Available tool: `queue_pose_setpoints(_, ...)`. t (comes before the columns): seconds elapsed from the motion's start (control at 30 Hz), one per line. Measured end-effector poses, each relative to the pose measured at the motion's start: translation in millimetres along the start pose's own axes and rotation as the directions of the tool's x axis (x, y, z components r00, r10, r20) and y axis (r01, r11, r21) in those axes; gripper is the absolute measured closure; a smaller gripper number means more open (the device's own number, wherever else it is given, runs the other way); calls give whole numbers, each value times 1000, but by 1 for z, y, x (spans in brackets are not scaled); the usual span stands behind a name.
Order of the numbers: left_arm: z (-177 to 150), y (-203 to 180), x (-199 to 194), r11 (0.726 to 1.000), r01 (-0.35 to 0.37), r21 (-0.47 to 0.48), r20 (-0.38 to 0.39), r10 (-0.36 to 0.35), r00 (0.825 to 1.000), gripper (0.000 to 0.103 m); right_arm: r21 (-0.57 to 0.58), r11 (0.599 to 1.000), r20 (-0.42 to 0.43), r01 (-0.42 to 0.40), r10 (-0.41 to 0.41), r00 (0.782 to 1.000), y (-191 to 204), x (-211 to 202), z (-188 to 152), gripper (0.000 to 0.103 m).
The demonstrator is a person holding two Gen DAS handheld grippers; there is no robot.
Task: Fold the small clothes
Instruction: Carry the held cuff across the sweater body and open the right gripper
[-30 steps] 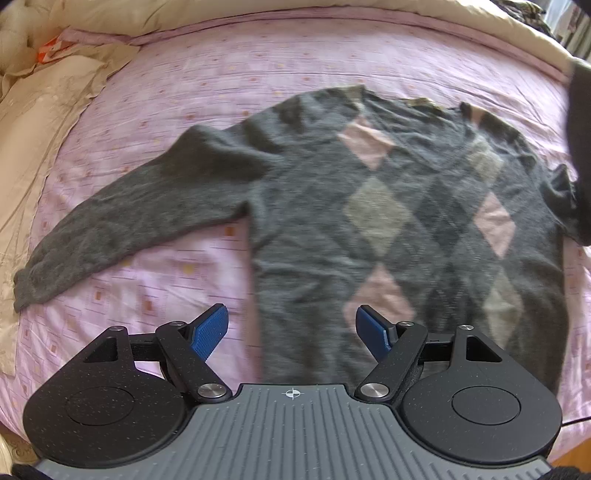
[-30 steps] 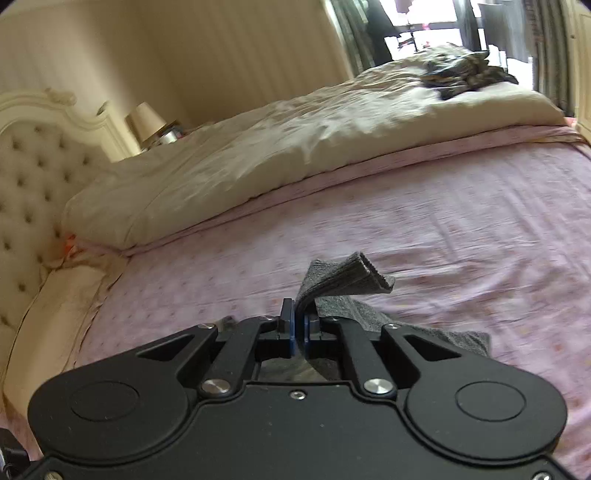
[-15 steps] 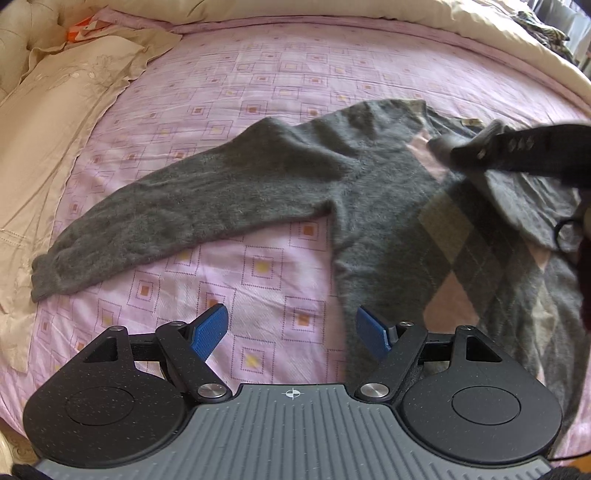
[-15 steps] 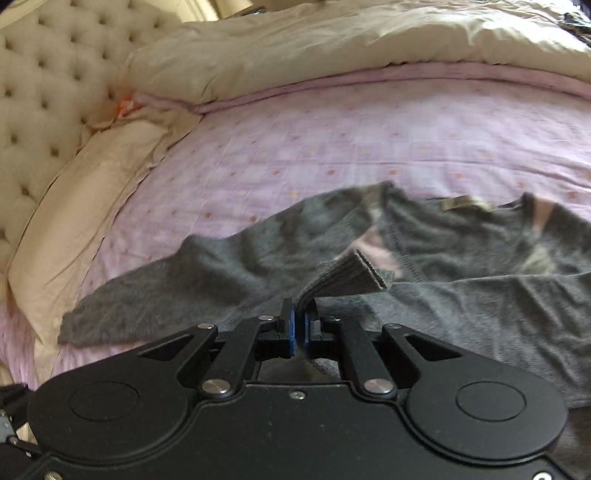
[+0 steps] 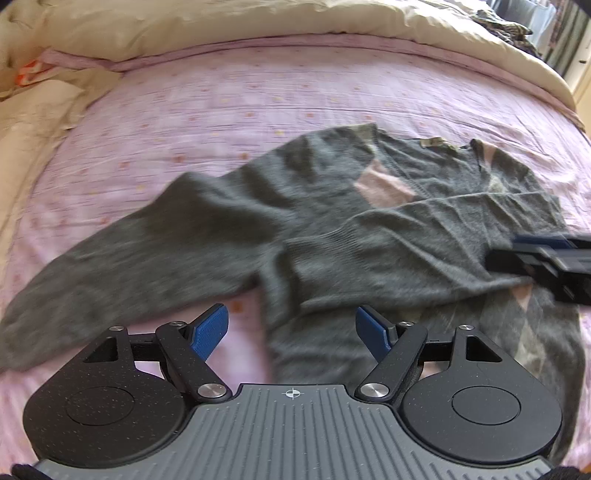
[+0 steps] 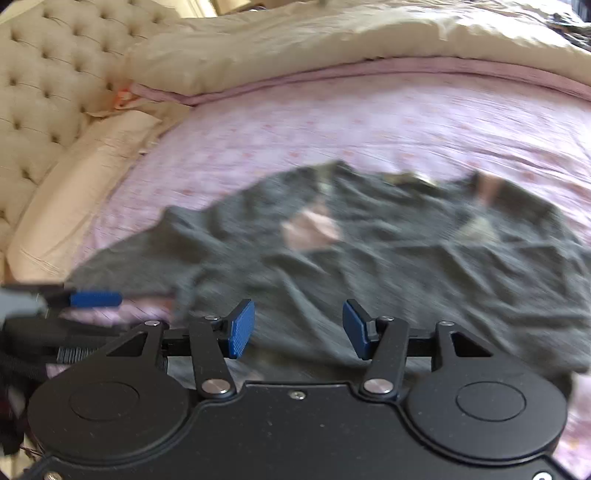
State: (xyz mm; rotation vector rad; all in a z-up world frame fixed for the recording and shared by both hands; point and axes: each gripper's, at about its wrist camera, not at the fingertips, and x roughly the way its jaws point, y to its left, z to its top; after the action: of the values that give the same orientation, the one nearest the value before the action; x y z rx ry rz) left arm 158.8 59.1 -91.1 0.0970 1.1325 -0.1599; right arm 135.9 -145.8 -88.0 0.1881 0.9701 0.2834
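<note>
A grey sweater (image 5: 332, 221) with pink and pale diamonds lies flat on the pink sheet (image 5: 258, 110). One sleeve (image 5: 406, 251) is folded across its chest, with the cuff near the middle. The other sleeve (image 5: 122, 266) stretches out to the lower left. My left gripper (image 5: 291, 332) is open just above the sweater's side edge, holding nothing. My right gripper (image 6: 298, 328) is open over the folded sleeve, also empty. In the left wrist view its tip (image 5: 517, 253) rests at the sleeve's right end. One of my left gripper's blue pads (image 6: 96, 299) shows at the left of the right wrist view.
A cream duvet (image 5: 258, 26) is bunched along the far side of the bed. A cream pillow (image 6: 81, 192) and a tufted headboard (image 6: 55, 74) lie to the left. Dark clothes (image 5: 498, 22) sit on the duvet at the far right.
My right gripper carried the sleeve cuff across the sweater, laid it on the chest and opened. My left gripper stayed open and shifted over the sweater's side.
</note>
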Motion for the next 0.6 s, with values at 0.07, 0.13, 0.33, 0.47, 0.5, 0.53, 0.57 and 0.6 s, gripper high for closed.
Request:
queue_pose_setpoints(0.07, 4, -5, 12, 1000, 13, -6, -17, -13, 1000, 28, 17, 1000, -10, 24, -23, 1000, -13, -8, -9, 41)
queue_pose_setpoints(0.13, 6, -9, 24, 999, 30, -17, -30, -31, 999, 34, 36, 998, -20, 44, -43, 999, -27, -16, -16, 41)
queue_pose_setpoints(0.33, 10, -12, 53, 999, 21, -37, -61, -23, 998, 36, 79, 994, -39, 73, -70, 997, -54, -29, -32, 41)
queue_pose_setpoints(0.47, 11, -4, 64, 996, 43, -78, -83, -50, 995, 43, 92, 993, -41, 78, -74, 996, -65, -31, -35, 40)
queue_pose_setpoints(0.5, 12, -3, 65, 994, 59, -97, -77, -67, 995, 44, 98, 992, -43, 79, -75, 996, -68, -31, -36, 40)
queue_pose_setpoints(0.53, 14, -1, 65, 992, 66, -111, -71, -74, 995, 45, 103, 991, -43, 80, -76, 996, -71, -31, -37, 40)
queue_pose_setpoints(0.57, 15, -1, 66, 990, 68, -123, -70, -77, 995, 45, 107, 991, -43, 82, -78, 996, -73, -31, -38, 40)
queue_pose_setpoints(0.6, 17, -2, 66, 990, 68, -127, -72, -77, 994, 47, 110, 990, -43, 85, -80, 996, -76, -32, -38, 40)
